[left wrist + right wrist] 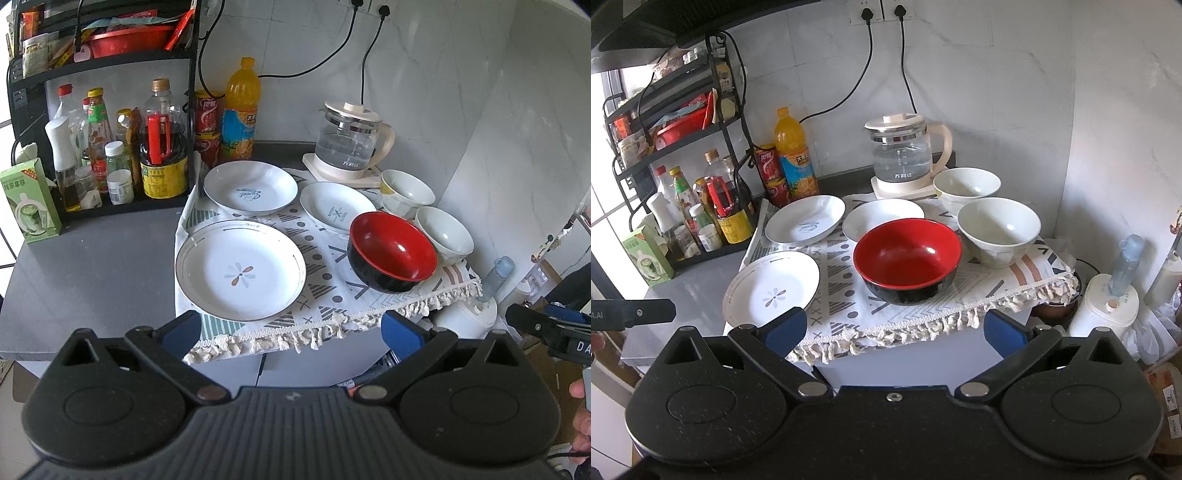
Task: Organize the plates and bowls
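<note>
Three white plates lie on a patterned cloth (325, 273): a flower plate (241, 270) at the front left, a "Sweet" plate (250, 187) behind it, and a third plate (337, 210) to its right. A red and black bowl (392, 252) sits at the front right, with two white bowls (443, 232) (405, 192) behind it. My left gripper (291, 332) is open and empty, in front of the cloth's edge. My right gripper (894, 330) is open and empty, in front of the red bowl (908, 260). The flower plate (772, 288) is left of it.
A glass kettle (349, 142) stands at the back by the wall. A black rack with bottles and jars (110, 147) stands at the left on the grey counter (92, 266). An orange drink bottle (240, 107) and red cans stand behind the plates. A white appliance (1104, 306) stands lower right.
</note>
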The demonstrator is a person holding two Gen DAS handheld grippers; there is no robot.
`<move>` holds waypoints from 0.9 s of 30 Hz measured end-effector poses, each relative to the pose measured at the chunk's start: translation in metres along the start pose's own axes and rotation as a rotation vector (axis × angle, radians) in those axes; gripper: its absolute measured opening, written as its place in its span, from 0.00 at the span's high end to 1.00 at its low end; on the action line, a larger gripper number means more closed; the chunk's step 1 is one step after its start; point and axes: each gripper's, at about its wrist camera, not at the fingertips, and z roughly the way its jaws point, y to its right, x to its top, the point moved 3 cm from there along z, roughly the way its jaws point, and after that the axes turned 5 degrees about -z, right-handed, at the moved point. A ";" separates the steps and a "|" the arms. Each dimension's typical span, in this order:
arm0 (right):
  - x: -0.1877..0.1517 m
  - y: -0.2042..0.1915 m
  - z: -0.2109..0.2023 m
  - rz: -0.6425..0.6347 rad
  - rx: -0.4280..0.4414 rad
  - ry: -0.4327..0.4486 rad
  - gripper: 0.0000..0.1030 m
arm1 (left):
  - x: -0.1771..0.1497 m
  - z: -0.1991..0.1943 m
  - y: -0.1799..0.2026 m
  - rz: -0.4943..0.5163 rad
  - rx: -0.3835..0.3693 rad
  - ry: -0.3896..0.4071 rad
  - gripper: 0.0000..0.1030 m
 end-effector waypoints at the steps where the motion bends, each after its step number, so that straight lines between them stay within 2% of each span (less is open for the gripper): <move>1: 0.001 0.000 0.001 0.003 0.001 -0.001 0.00 | 0.000 0.000 0.000 0.004 0.007 0.008 0.01; 6: 0.005 0.003 0.008 0.002 0.007 -0.007 0.00 | 0.005 0.008 0.003 0.018 0.025 0.008 0.00; 10: 0.008 0.007 0.015 0.013 -0.002 -0.011 0.00 | 0.012 0.020 0.008 -0.021 -0.011 -0.029 0.00; 22: 0.027 0.030 0.055 0.013 -0.025 -0.043 0.00 | 0.046 0.067 0.027 -0.049 -0.041 -0.040 0.01; 27: 0.045 0.042 0.074 0.022 -0.027 -0.045 0.00 | 0.064 0.089 0.036 -0.051 -0.052 -0.041 0.01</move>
